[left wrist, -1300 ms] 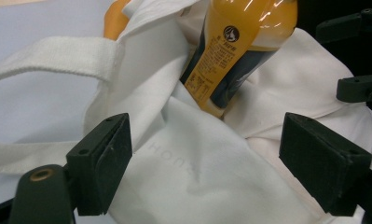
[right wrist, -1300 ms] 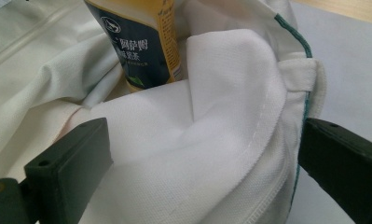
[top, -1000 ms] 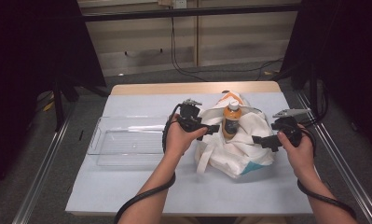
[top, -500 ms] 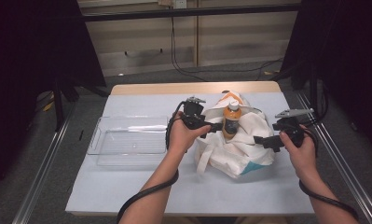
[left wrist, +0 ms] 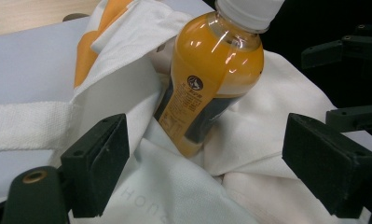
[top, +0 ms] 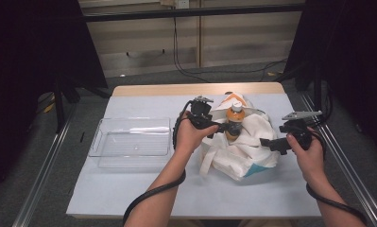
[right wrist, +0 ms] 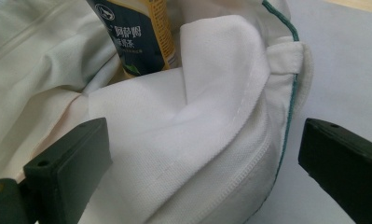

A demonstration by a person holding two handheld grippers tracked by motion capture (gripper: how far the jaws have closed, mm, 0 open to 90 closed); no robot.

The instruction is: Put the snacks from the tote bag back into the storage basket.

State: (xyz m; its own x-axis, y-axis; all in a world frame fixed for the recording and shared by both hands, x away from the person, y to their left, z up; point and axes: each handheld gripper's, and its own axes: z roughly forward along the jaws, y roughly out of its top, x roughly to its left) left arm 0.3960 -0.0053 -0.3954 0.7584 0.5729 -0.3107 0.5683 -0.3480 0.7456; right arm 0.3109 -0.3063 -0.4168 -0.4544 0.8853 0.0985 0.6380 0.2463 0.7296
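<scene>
Moved: left gripper [top: 229,127] crept toward bottle [top: 235,118] | jaws spread, right gripper [top: 266,142] too | bottle stands in soft white bag [top: 243,151] | smooth, slippery; grip labelled middle.

The bottle's [left wrist: 207,79] lower end is hidden inside the white bag [left wrist: 183,186].
</scene>
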